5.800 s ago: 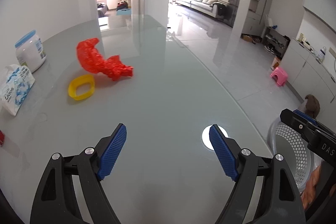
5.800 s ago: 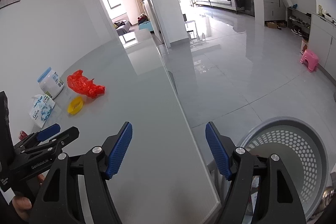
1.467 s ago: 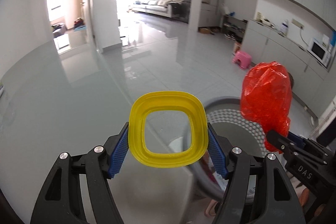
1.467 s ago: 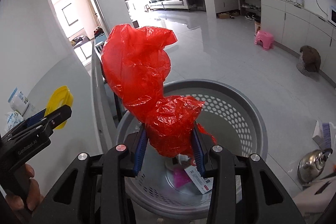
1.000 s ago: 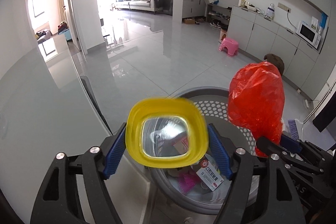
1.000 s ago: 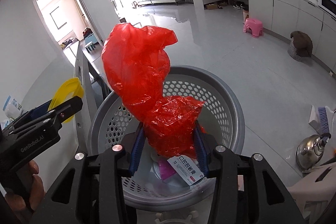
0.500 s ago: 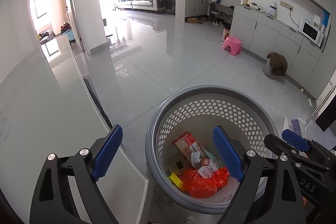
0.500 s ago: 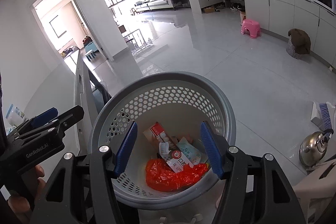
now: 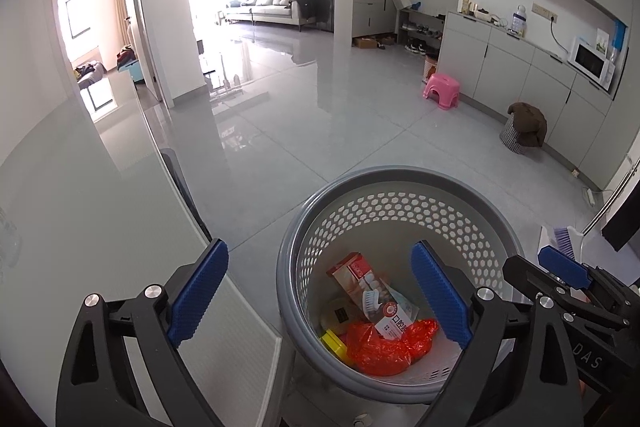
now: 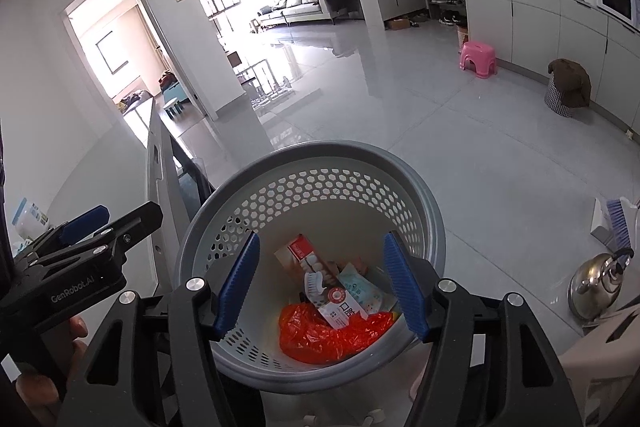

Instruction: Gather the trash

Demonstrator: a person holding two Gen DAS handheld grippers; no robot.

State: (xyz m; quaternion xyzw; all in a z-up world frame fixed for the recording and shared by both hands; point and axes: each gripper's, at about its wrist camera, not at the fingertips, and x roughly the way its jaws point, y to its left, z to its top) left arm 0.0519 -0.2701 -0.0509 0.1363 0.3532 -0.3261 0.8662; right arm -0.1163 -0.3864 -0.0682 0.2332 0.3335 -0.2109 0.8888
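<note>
A grey perforated basket [image 9: 400, 179] [image 10: 320, 151] stands on the floor beside the table edge. In it lie a crumpled red plastic bag [image 9: 380, 347] [image 10: 320, 339], a yellow ring [image 9: 334, 341] partly under the bag, and a toothpaste box [image 9: 360, 283] [image 10: 308, 259] among other wrappers. My left gripper [image 9: 318, 247] hangs above the basket's near-left rim, its jaws opening with nothing between them. Directly over the basket, my right gripper [image 10: 321, 239] is also opening and empty. Each gripper shows in the other's view: right gripper [image 9: 536, 267], left gripper [image 10: 116, 217].
The glass table [image 9: 80, 207] fills the left, with a white tub [image 10: 28, 219] on it. A kettle [image 10: 596, 291] and a brush [image 9: 560, 239] sit on the floor to the right. A pink stool [image 9: 440, 89] and a cloth-covered bin [image 9: 524, 131] stand farther off.
A second ago the left gripper held the yellow ring and the right held the red bag over the basket. Both jaws have spread, and both things now lie in the basket.
</note>
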